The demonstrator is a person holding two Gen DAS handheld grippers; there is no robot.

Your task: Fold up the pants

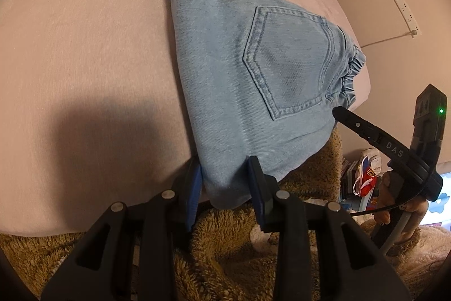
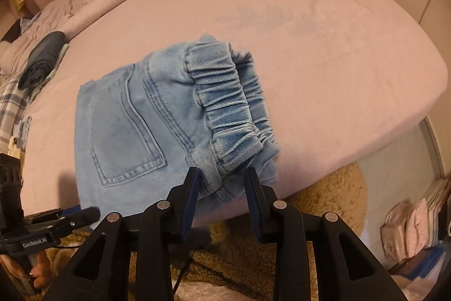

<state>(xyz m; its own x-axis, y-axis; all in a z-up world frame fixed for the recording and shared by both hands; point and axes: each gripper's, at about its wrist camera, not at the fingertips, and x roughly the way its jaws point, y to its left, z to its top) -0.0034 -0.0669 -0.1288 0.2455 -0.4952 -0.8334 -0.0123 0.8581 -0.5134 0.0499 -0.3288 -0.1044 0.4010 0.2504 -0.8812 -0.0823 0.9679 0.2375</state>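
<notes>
Already the pants (image 1: 234, 69) are lying as a compact denim bundle at the near edge of the bed (image 1: 84, 47), so the folding looks far along; my judgement is that the step in hand is either setting the bundle down or picking it up for a last fold, and I cannot tell which.

From the left wrist view, the left gripper (image 1: 225, 188) is straddling the bundle's near corner, which is hanging just past the bed's edge over a shaggy brown blanket (image 1: 225, 250). Its jaws are standing slightly apart with the denim between the blue pads; whether they are truly pinching the cloth I cannot tell. The denim is showing a pale, washed twill with a stitched back pocket (image 1: 284, 64) facing up. The right gripper (image 1: 338, 113) is reaching in at the waistband (image 1: 351, 75) side.

From the right wrist view, the right gripper (image 2: 222, 185) is framing the gathered elastic waistband (image 2: 225, 103) (thick, ribbed and puffed up, not lying flat). Its jaws are parted about the waistband's lower end, close to the cloth but seemingly not squeezing it. The bed's cover is looking smooth and mauve, a soft, slightly giving surface.

Next, I judge, both grips need to close together and travel level, since the springy waistband will likely push the layers open if one side lags.
</notes>
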